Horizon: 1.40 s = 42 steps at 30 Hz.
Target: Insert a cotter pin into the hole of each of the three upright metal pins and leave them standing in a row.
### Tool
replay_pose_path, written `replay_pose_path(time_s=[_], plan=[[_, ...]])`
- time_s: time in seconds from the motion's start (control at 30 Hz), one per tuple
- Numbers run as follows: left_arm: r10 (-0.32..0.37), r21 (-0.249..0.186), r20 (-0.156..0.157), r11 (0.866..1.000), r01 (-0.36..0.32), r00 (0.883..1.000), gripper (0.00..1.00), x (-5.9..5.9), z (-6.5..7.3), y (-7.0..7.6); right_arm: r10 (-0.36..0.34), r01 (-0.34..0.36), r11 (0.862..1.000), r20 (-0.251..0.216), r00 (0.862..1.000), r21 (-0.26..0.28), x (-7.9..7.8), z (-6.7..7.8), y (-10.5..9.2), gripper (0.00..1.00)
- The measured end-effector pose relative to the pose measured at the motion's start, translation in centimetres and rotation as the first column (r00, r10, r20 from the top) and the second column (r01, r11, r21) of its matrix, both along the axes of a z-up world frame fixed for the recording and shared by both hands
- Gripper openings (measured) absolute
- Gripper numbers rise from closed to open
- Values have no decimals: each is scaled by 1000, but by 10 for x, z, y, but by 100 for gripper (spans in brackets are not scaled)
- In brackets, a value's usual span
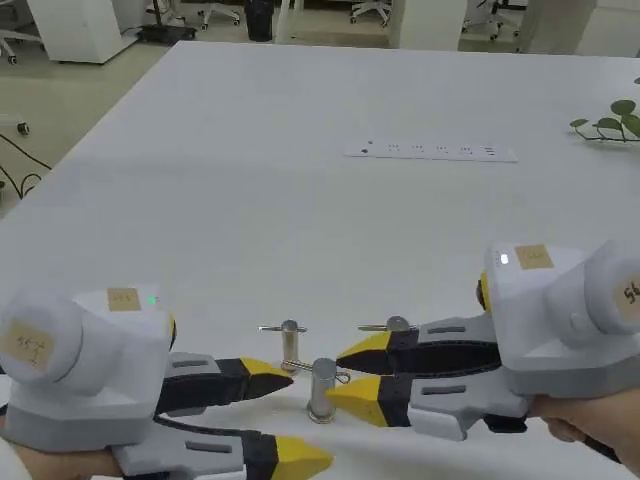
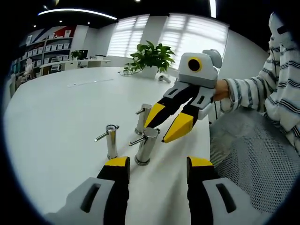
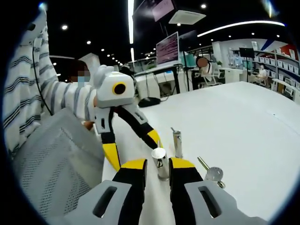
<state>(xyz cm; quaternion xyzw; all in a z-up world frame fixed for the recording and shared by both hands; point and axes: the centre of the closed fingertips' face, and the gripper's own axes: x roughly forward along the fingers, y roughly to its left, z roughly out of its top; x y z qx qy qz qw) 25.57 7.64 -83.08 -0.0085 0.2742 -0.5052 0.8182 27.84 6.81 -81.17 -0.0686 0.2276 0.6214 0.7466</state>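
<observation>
Three upright metal pins stand close together near the table's front edge. The near pin (image 1: 322, 392) (image 2: 145, 147) (image 3: 159, 154) has a thin cotter pin (image 1: 300, 366) across its head. Cotter pins also cross the left pin (image 1: 290, 335) (image 2: 111, 140) (image 3: 177, 143) and the right pin (image 1: 397, 324) (image 2: 142, 118) (image 3: 213, 174). My right gripper (image 1: 342, 375) (image 3: 158, 165) is open, its yellow tips either side of the near pin's head. My left gripper (image 1: 297, 418) (image 2: 157, 164) is open, a little short of that pin, with nothing between its jaws.
A white power strip (image 1: 430, 152) lies at mid-table and a leafy plant (image 1: 610, 120) sits at the far right edge. A grey mesh chair (image 2: 253, 159) stands by the table's near edge. The white table (image 1: 250, 180) stretches bare beyond the pins.
</observation>
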Motion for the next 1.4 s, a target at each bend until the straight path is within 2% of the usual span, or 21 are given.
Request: replay_pose_path(time_s=[0.17,0.3,0.37,0.5,0.57,0.7,0.8,0.97,1.13,1.23,1.37,1.4], plan=[[65,-18,0,998,-64,998,55,0,3,13,15,-15,1000,-7,1000,-6,-2,-3,7,23],[97,-9,7,995,-97,995,74,1,6,21,23,-23,1000,2,1000,-17,0,-6,10,23],[112,-13,8,994,-112,994,81,2,8,24,24,-24,999,5,1000,-21,1,-7,11,23],[140,-25,3,990,-139,990,86,3,11,29,17,-17,1000,-3,1000,-20,2,-8,14,21],[161,-46,-5,986,-161,987,90,4,13,30,16,-16,1000,-3,1000,-20,2,-9,15,21],[188,-67,9,980,-187,982,100,7,19,32,20,-19,999,13,1000,-31,2,-10,16,21],[197,-69,9,978,-196,980,99,7,20,34,18,-18,999,18,1000,-36,3,-10,16,20],[197,-47,19,980,-196,980,99,6,18,36,13,-12,999,26,1000,-42,4,-11,15,17],[215,-56,14,975,-214,976,99,5,19,40,5,-4,999,29,1000,-45,4,-11,15,17],[231,-83,9,970,-229,973,99,6,22,41,21,-18,998,53,998,-58,4,-11,15,16],[250,-79,16,966,-248,968,99,7,23,45,30,-21,996,99,995,-90,4,-11,15,14],[252,-78,17,965,-250,968,99,7,23,45,47,-33,994,128,991,-107,5,-11,14,14]])
